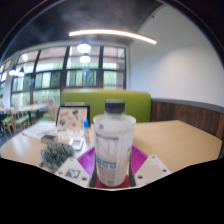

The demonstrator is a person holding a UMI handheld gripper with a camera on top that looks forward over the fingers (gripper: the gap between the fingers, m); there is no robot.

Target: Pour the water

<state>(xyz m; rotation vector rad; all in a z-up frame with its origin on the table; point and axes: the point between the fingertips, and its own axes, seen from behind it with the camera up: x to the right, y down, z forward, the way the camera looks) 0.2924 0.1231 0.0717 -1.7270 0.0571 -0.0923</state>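
Pinching the bottle [113, 148] upright above the table [180, 140], the tool [113, 170] should tilt slowly.

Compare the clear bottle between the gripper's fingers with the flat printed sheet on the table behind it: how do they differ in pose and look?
The bottle stands upright, while the printed sheet lies flat on the table. The bottle is clear with a dark cap and a white label; the sheet is opaque and many-coloured. The bottle sits between the fingers of the gripper, while the sheet lies beyond them. Both rest on the same wooden table.
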